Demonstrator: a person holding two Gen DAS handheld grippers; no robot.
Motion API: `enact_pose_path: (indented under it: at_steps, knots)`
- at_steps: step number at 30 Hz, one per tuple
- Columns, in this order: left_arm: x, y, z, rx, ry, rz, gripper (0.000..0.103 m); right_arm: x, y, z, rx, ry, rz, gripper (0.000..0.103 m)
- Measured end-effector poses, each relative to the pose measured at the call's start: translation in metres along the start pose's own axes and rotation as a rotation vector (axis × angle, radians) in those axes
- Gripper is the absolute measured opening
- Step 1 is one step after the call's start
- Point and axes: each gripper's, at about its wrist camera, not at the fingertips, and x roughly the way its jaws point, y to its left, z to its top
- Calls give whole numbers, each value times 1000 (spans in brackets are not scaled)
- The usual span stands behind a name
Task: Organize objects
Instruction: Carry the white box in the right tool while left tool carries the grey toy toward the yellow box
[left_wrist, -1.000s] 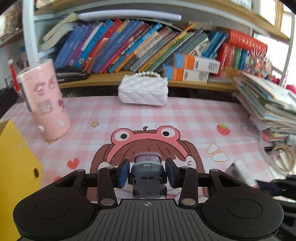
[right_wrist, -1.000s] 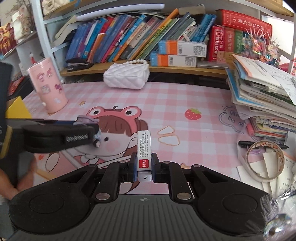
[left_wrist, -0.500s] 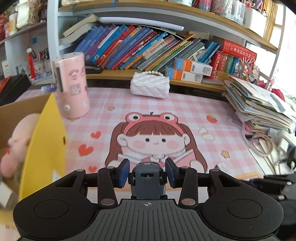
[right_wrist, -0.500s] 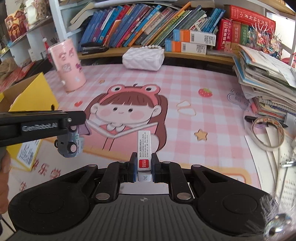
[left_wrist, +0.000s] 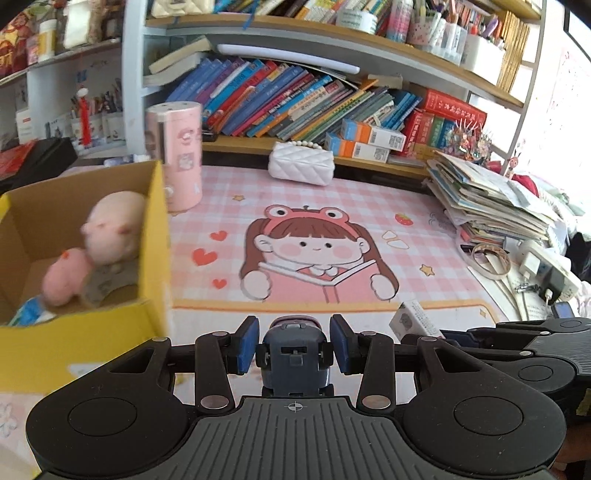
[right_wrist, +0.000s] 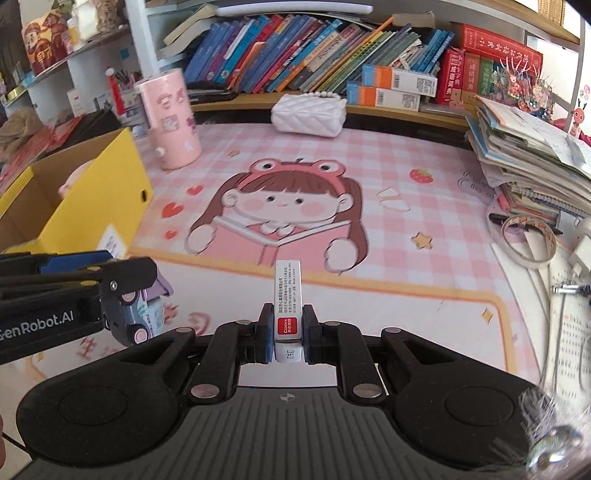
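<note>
Both grippers have pulled back and swung left over the last second, so the yellow cardboard box (left_wrist: 151, 258) now fills the left of the left wrist view, where only its corner showed before. The left gripper (left_wrist: 294, 345) has its blue pads pressed against the sides of a small grey-blue toy car (left_wrist: 293, 360), carried nose-forward just beside the box's near wall, probably so it can be lifted over the rim. The right gripper (right_wrist: 287, 328) is clamped on a slim white box with a red label (right_wrist: 287, 295), held upright above the pink desk mat (right_wrist: 424, 288), likely waiting its turn.

Only the left view looks into the box: a pale plush toy (left_wrist: 114, 229) and a smaller pink one (left_wrist: 64, 277) already lie there, blurred by motion, so finer detail is uncertain. The right view adds the car's side, with purple trim and pink wheels, hanging from the left gripper clear of the mat.
</note>
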Motion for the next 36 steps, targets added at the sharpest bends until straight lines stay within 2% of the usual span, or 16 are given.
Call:
enact_pose_path:
  at_steps: [11, 20, 28, 36]
  knots:
    - [-67, 60, -38, -58, -21, 31, 40, -32, 85, -36, -86, 13, 28, 14]
    - [-114, 108, -72, -107, -22, 85, 40, -48, 150, -68, -136, 28, 78, 14]
    - [-147, 140, -92, -137, -39, 133, 40, -56, 196, -87, -168, 29, 128, 14]
    - [-166, 157, -99, -152, -69, 151, 40, -64, 225, -92, -199, 13, 148, 14]
